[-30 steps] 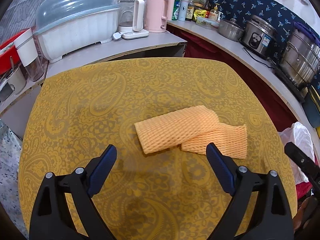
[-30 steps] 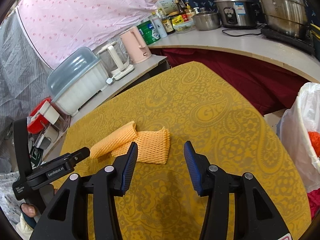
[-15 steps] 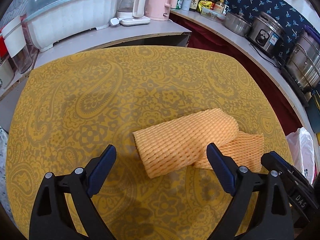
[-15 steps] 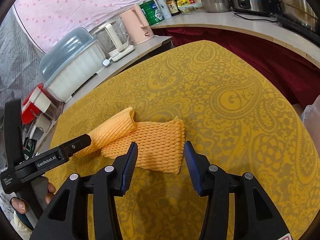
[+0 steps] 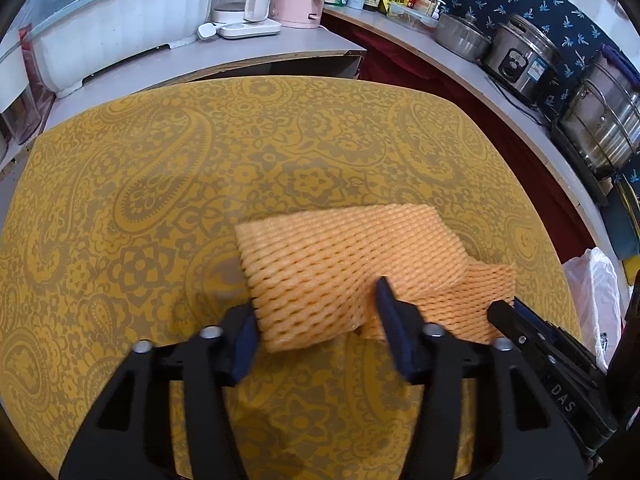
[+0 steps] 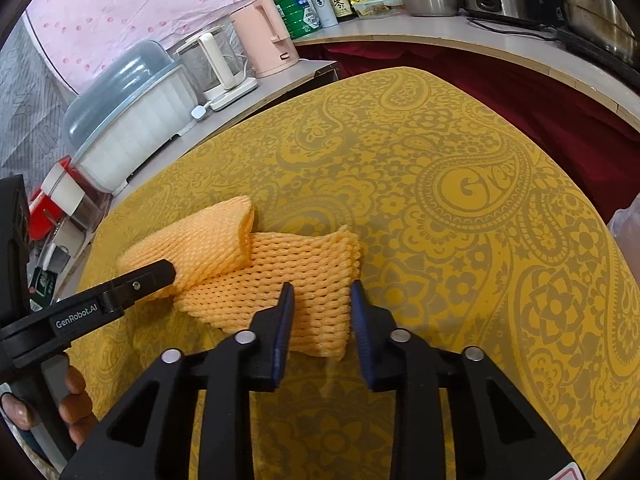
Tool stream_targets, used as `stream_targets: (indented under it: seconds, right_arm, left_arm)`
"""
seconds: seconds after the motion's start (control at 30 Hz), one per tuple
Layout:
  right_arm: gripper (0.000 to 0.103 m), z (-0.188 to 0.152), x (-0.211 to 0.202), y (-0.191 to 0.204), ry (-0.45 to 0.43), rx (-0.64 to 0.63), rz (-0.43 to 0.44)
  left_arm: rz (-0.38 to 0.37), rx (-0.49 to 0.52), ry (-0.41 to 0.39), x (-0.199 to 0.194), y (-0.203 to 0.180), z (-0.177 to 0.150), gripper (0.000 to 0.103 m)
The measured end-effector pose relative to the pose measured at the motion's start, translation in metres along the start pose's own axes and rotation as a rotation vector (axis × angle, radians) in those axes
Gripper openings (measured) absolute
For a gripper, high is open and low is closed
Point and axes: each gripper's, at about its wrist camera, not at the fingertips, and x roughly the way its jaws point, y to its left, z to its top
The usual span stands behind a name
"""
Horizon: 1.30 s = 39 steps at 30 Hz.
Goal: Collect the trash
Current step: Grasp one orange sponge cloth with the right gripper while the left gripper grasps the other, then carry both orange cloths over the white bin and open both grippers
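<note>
Two orange foam net sleeves lie overlapping on the yellow paisley tablecloth (image 5: 280,152). My left gripper (image 5: 316,320) is closing, and its blue pads touch both sides of the near end of the upper foam net (image 5: 344,256). My right gripper (image 6: 322,316) is closing too, pinching the near right corner of the lower foam net (image 6: 308,276). The rest of that net spreads left past the finger. The upper foam net (image 6: 200,240) rests on the lower one's left end. In the left wrist view the lower foam net (image 5: 460,300) shows behind the upper one.
A white plastic bag (image 5: 592,292) hangs off the table's right edge. Behind the table runs a counter with a lidded white dish box (image 6: 132,120), a pink kettle (image 6: 264,40), bottles and steel pots (image 5: 520,60). A hand (image 6: 76,400) holds the left gripper.
Both grippers came down and forward onto the nets. Their jaws, wide half a second ago, have narrowed around the nets' near ends.
</note>
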Motion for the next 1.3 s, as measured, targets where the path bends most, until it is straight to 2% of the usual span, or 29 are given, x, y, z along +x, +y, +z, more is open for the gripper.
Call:
stream_targets:
  seconds: [0.03, 0.13, 0.2, 0.43, 0.57, 0.9, 1.3]
  right_arm:
    - [0.018, 0.0, -0.002, -0.001, -0.003, 0.004, 0.001]
    - [0.01, -0.002, -0.01, -0.004, -0.013, 0.008, 0.006]
    - [0.009, -0.003, -0.018, -0.004, -0.023, 0.006, 0.017]
    - [0.006, -0.009, -0.053, -0.001, -0.07, -0.004, 0.033]
    - [0.006, -0.012, -0.08, -0.012, -0.111, 0.017, 0.026]
    - [0.006, -0.021, -0.159, -0.056, -0.237, 0.079, -0.012]
    - [0.006, -0.035, -0.24, -0.127, -0.373, 0.19, -0.07]
  left_arm:
    - [-0.019, 0.003, 0.006, -0.001, -0.002, -0.001, 0.034]
    - [-0.026, 0.014, 0.001, -0.007, -0.009, -0.005, 0.026]
    - [-0.033, 0.025, 0.001, -0.012, -0.015, -0.008, 0.021]
    - [-0.045, 0.034, -0.025, -0.038, -0.032, -0.021, 0.019]
    - [-0.054, 0.044, -0.047, -0.058, -0.044, -0.026, 0.019]
    - [-0.079, 0.105, -0.105, -0.103, -0.091, -0.04, 0.019]
    - [-0.14, 0.232, -0.131, -0.13, -0.178, -0.059, 0.019]
